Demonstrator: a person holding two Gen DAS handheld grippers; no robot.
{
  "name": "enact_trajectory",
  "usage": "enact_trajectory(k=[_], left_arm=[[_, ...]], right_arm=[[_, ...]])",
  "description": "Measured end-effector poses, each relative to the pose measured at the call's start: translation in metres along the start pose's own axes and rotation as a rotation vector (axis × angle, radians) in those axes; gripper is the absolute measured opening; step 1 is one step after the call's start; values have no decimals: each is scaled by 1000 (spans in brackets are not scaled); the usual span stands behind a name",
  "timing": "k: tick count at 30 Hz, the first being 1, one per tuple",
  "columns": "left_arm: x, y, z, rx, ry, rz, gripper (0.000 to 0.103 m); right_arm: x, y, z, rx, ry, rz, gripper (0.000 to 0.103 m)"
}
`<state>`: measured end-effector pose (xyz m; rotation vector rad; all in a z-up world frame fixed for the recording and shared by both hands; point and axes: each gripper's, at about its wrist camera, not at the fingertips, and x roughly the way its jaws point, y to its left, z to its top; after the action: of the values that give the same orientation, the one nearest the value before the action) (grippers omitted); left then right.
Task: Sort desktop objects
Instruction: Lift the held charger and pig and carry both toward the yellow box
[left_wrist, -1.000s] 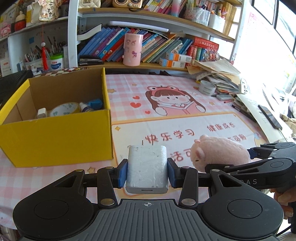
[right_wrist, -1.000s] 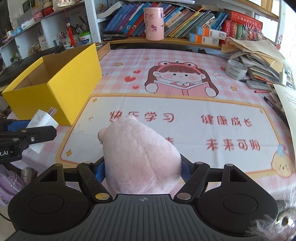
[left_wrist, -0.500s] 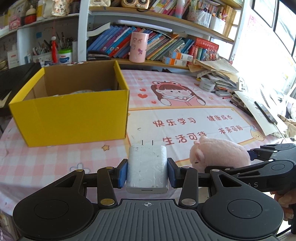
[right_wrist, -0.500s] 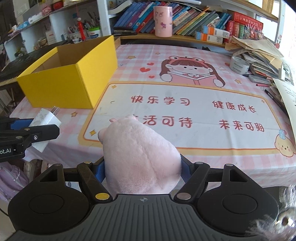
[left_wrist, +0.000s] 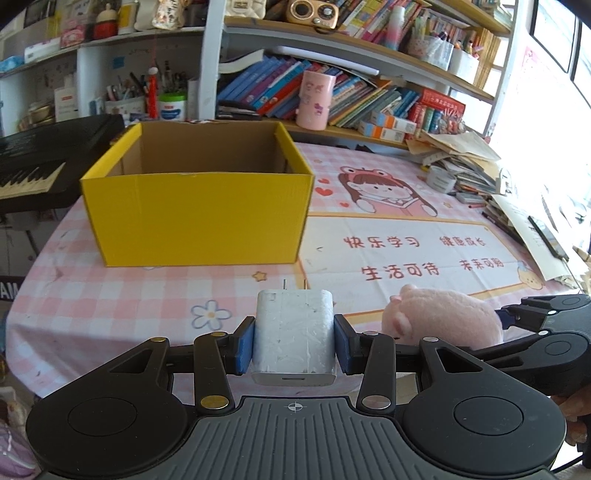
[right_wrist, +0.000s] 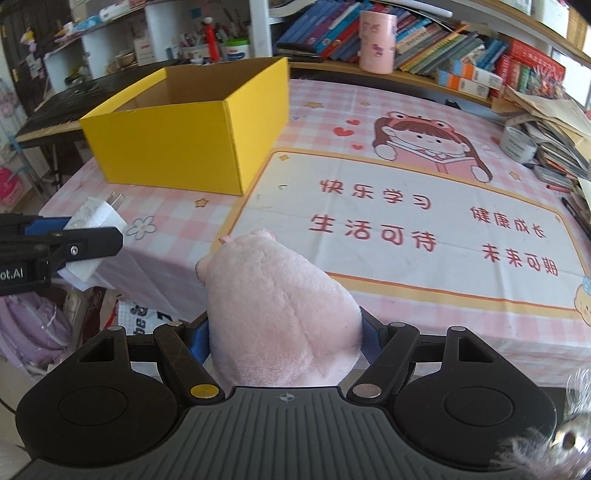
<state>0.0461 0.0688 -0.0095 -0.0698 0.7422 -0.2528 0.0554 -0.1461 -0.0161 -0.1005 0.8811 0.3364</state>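
White charger (left_wrist: 293, 332) sits clamped in left gripper (left_wrist: 293, 345); right gripper (right_wrist: 284, 341) squeezes pink plush (right_wrist: 277, 314)

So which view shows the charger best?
The left wrist view: the charger sits centred between the left gripper pads, prongs forward. The right wrist view shows only its corner at the left edge.

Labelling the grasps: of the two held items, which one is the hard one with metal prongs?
The white charger plug, clamped in the left claw, prongs pointing at the yellow box. The right claw holds a soft pink plush toy.
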Motion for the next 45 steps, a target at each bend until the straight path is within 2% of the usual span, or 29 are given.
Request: enact_trajectory(k=[9, 18, 24, 30, 35, 39, 45], left_arm=[[-7, 13, -1, 12, 25, 21, 42], [-16, 30, -4, -40, 29, 69, 42], [-21, 40, -3, -69, 29, 99, 42], [-27, 51, 13, -105, -28, 126, 42], [-30, 55, 33, -127, -105, 155, 42], [-29, 59, 51, -142, -166, 184, 42], [-20, 65, 81, -111, -214, 232, 42]], right_arm=[[0, 9, 0, -20, 5, 45, 72], [8, 36, 6, -115, 17, 140, 72], [8, 47, 17, -124, -6, 178, 72], [4, 58, 37, -134, -53, 227, 72], [1, 63, 60, -158, -99, 264, 72], [1, 60, 83, -166, -135, 296, 72], [6, 49, 128, -170, -208, 329, 72]])
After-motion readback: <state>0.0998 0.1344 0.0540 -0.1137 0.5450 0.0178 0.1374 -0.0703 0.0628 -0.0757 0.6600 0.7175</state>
